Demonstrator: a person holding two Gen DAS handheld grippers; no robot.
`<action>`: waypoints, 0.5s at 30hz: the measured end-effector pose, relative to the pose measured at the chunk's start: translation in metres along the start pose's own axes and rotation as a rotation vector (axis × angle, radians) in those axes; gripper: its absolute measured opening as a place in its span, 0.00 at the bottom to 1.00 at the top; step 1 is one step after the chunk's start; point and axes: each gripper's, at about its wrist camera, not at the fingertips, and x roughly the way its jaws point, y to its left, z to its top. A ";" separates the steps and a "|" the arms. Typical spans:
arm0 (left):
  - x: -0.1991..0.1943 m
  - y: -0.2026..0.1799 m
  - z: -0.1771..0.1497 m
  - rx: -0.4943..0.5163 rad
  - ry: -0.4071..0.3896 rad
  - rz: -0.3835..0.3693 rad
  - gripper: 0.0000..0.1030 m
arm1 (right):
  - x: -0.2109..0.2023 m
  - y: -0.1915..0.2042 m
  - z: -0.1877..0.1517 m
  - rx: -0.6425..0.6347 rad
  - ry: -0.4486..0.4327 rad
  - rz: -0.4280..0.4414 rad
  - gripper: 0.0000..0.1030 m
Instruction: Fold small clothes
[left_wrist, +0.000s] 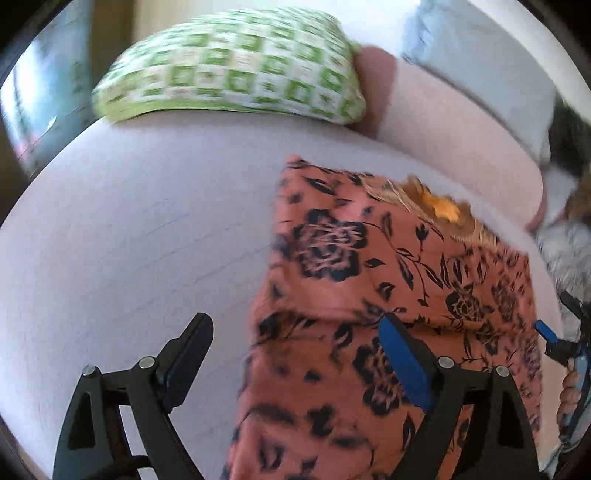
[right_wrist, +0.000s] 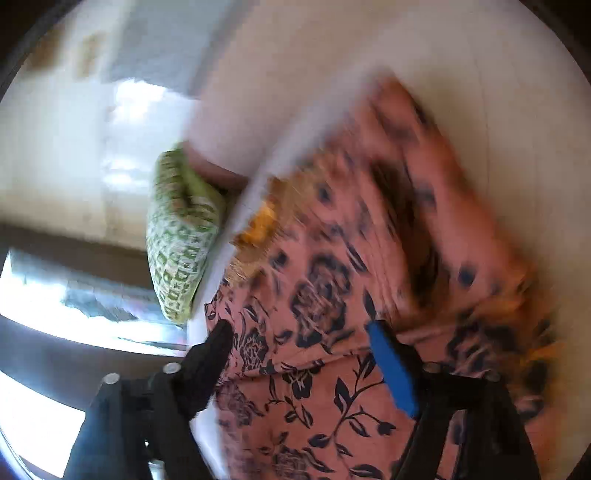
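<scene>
An orange-pink garment with a dark floral print (left_wrist: 388, 295) lies on a pale bed sheet (left_wrist: 147, 229), with a fold across its near part and a yellow embroidered neckline (left_wrist: 439, 206) at its far end. My left gripper (left_wrist: 295, 332) is open and empty, hovering over the garment's left edge. The right gripper's blue fingertip (left_wrist: 546, 332) shows at the garment's right edge. In the right wrist view the garment (right_wrist: 332, 295) is blurred, and my right gripper (right_wrist: 299, 339) is open above it, holding nothing.
A green-and-white checked pillow (left_wrist: 236, 66) lies at the head of the bed, also in the right wrist view (right_wrist: 181, 236). A pale bolster (left_wrist: 461, 122) and light blue bedding (left_wrist: 487, 62) lie beyond the garment. A furry grey item (left_wrist: 569, 240) sits at the right.
</scene>
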 end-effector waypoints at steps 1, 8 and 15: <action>-0.007 0.006 -0.005 -0.017 -0.003 -0.010 0.89 | -0.011 0.003 0.004 -0.024 -0.009 0.012 0.82; -0.023 0.020 -0.034 -0.004 -0.032 -0.006 0.89 | -0.025 -0.026 0.067 -0.030 -0.141 -0.239 0.82; -0.005 0.020 -0.035 -0.007 -0.035 -0.005 0.89 | 0.015 -0.028 0.107 -0.126 -0.044 -0.338 0.66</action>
